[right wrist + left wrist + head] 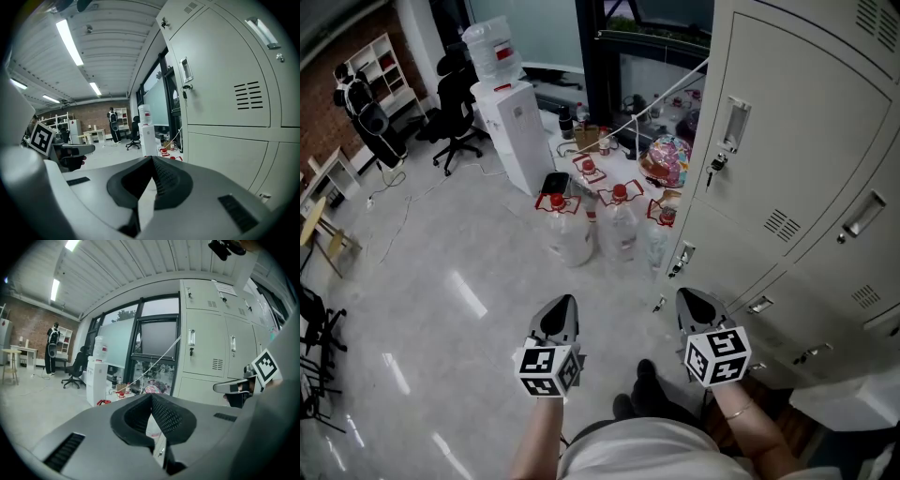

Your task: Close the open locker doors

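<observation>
The grey metal lockers stand at the right in the head view, and every door I can see sits flush with its frame. A key hangs in the lock of one upper door. My left gripper hovers over the floor, left of the lockers, shut with nothing in it. My right gripper is held close to the lower locker doors, also shut and empty. In the left gripper view the lockers are ahead of the closed jaws. The locker fills the right side past the right gripper.
A white water dispenser stands ahead, with several large water bottles on the floor in front of it. A colourful bag lies beside the lockers. A black office chair stands at the far left. A white box sits at the lower right.
</observation>
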Demonstrator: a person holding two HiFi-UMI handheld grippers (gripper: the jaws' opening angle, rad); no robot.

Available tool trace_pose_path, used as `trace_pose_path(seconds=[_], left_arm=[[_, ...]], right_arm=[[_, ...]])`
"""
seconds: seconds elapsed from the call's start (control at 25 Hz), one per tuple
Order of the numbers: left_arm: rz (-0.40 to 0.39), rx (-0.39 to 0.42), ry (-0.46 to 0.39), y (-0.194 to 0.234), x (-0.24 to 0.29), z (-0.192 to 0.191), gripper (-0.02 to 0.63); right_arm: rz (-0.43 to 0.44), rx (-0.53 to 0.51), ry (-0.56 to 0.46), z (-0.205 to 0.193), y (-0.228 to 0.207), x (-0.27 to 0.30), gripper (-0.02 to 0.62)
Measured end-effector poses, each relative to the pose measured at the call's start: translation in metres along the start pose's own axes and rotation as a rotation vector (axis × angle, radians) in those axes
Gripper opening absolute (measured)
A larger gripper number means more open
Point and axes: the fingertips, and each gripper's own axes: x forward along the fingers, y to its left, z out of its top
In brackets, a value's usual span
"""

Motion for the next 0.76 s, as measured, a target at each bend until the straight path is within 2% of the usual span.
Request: trace_pose_path(seconds=[0.76], left_arm=[[0.014,-0.009,0.0,0.005,-0.011,-0.004,0.02]], right_arm=[[0.03,0.012,0.027,-0.011,0.015,0.0,0.002]])
